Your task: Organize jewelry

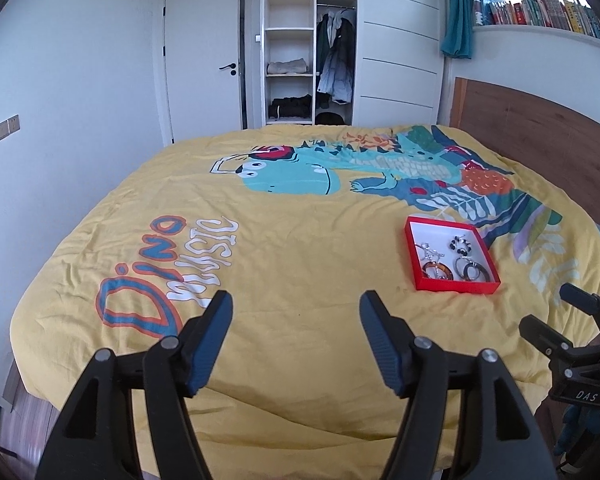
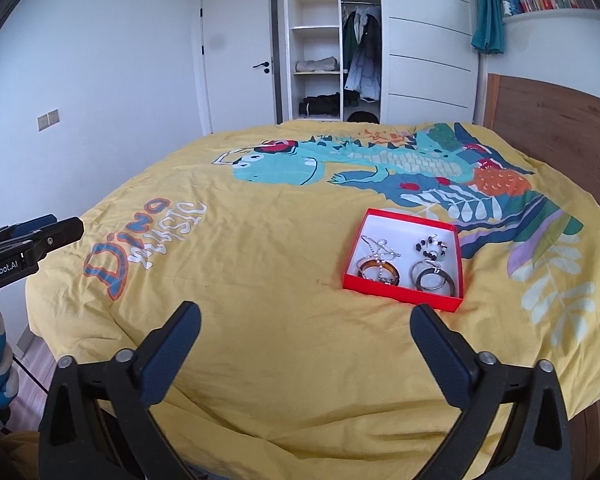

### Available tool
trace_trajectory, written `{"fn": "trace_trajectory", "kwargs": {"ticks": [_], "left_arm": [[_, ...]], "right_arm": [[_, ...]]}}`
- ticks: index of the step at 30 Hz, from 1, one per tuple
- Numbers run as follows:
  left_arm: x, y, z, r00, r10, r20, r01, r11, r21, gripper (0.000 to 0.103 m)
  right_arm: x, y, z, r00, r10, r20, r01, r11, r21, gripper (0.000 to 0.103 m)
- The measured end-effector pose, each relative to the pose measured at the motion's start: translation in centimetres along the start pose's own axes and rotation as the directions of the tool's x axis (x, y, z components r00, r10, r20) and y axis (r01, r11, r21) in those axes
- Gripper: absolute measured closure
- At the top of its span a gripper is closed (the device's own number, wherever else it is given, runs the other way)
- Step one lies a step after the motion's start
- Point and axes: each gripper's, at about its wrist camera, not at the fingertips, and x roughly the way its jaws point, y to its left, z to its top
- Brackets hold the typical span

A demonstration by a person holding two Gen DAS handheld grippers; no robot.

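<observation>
A shallow red box (image 1: pixel 456 285) (image 2: pixel 400 292) lies on the yellow bed cover, right of centre. Inside it are an amber bangle (image 1: pixel 437 271) (image 2: pixel 379 271), a dark bangle (image 1: pixel 475 272) (image 2: pixel 434 281), a silver chain (image 2: pixel 378 250) and a black-and-white bead piece (image 1: pixel 461 245) (image 2: pixel 432 249). My left gripper (image 1: pixel 296 304) hovers open over the near edge of the bed, left of the box, nothing between its fingers. My right gripper (image 2: pixel 306 316) is also open and empty, just short of the box's near side. Each gripper shows at the edge of the other's view.
The bed cover (image 1: pixel 284 264) has a dinosaur print and wrinkles. A wooden headboard (image 1: pixel 540 128) stands at right. An open wardrobe (image 1: pixel 308 56) and a white door (image 1: pixel 204 64) are at the far wall. Books (image 1: pixel 548 14) line a shelf at top right.
</observation>
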Motion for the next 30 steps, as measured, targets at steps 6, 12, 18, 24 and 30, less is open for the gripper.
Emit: {"fn": "trace_trajectory", "kwargs": {"ticks": [6, 12, 18, 24, 30], "left_arm": [[1.1, 0.0, -0.7, 1.000, 0.007, -0.027, -0.007, 1.000, -0.001, 0.038], [2.6, 0.2, -1.7, 0.997, 0.000, -0.072, 0.000, 1.000, -0.002, 0.038], [4.0, 0.1, -2.4, 0.994, -0.005, -0.106, 0.005, 1.000, -0.001, 0.038], [5.1, 0.0, -3.1, 0.991, -0.008, -0.133, 0.009, 1.000, 0.007, 0.038], [6.6, -0.1, -3.8, 0.986, -0.014, -0.169, 0.016, 1.000, 0.011, 0.038]], "right_arm": [[0.6, -0.6, -0.6, 1.000, -0.022, -0.002, 0.022, 0.999, 0.032, 0.000], [1.5, -1.0, -1.3, 0.999, -0.032, -0.024, 0.033, 0.998, 0.048, 0.000], [2.8, -1.4, -2.0, 0.998, -0.029, -0.065, 0.034, 0.997, 0.076, 0.000], [4.2, -1.4, -2.7, 0.994, -0.038, -0.099, 0.045, 0.996, 0.074, 0.000], [5.3, -1.5, -3.3, 0.991, -0.042, -0.127, 0.052, 0.996, 0.077, 0.000]]}}
